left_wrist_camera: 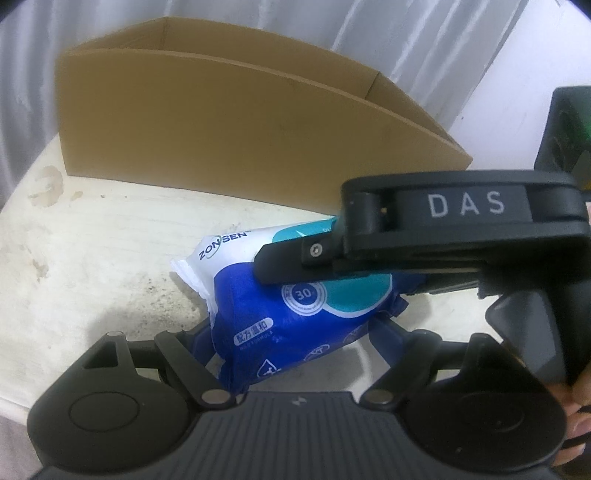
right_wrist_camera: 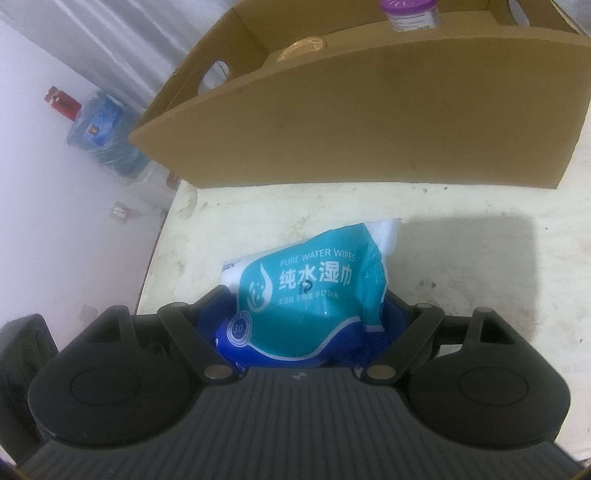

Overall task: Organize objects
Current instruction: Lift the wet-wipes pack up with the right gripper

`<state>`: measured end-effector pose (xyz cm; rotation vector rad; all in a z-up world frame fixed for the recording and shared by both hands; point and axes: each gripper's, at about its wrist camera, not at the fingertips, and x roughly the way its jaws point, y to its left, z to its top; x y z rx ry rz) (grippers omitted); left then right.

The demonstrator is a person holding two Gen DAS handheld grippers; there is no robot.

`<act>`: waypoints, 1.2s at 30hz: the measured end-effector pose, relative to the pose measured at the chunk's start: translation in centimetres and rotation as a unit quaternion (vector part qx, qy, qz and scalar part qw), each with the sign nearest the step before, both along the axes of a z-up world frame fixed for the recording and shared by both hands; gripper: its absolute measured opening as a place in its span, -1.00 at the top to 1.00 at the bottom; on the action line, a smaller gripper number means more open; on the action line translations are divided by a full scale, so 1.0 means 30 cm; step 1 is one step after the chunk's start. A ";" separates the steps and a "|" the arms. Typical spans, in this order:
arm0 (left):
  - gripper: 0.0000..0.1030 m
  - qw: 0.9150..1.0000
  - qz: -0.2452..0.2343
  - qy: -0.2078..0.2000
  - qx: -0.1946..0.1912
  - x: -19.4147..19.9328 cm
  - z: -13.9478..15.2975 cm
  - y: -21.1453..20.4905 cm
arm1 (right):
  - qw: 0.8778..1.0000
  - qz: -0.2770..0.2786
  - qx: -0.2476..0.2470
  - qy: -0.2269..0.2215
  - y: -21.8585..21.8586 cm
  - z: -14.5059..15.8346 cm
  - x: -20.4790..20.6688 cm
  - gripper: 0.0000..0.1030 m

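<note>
Both grippers are on the same thing: a soft blue, teal and white plastic pack of wet wipes (right_wrist_camera: 306, 295), which sits right between the fingers of each.

The right gripper (right_wrist_camera: 306, 314) has the pack's teal face wedged between its jaws, the film bulging and creased at both sides as though clenched.

The left gripper (left_wrist_camera: 295, 339) takes the blue end of the pack from another side, its fingers close against the wrapper. From its camera the right gripper's black finger lies across the top of the pack.

I'd say both are grasping the pack, though the fingertips themselves are hidden under the wrapper.

The pack hangs just above, or still brushing, the worn white tabletop (right_wrist_camera: 461, 258); I cannot tell which.

Straight ahead of both sets of jaws stands the open brown cardboard box (right_wrist_camera: 369, 122). A purple-lidded jar (right_wrist_camera: 410, 14) and a round golden thing, too blurred to name, are already inside.

The step in hand looks like carrying the wipes to the box. Next the pack must rise clear of the near wall, travel forward over the rim, and one gripper probably has to let go so the other can lower it in without crushing it.
</note>
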<state>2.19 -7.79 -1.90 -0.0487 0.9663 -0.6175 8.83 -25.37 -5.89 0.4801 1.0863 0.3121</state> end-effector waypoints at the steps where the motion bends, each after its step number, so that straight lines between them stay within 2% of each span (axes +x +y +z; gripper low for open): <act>1: -0.64 1.000 -0.001 -0.003 0.008 -0.007 0.001 -0.011 | 1.000 0.003 0.003 -0.002 -0.005 -0.003 -0.001 -0.62; 8: -0.65 0.999 0.006 -0.002 0.037 -0.037 0.017 -0.066 | 1.000 0.018 0.018 -0.015 -0.025 -0.013 -0.010 -0.62; 19: -0.65 0.998 0.019 0.004 0.065 -0.094 0.052 -0.132 | 0.999 0.027 0.044 -0.005 -0.045 -0.018 -0.003 -0.62; 29: -0.65 0.997 0.020 0.002 0.069 -0.140 0.066 -0.161 | 0.998 0.031 0.049 -0.007 -0.037 0.005 -0.012 -0.62; 36: -0.65 0.997 0.025 -0.007 0.067 -0.147 0.119 -0.163 | 0.998 0.033 0.050 -0.014 -0.021 0.037 -0.016 -0.62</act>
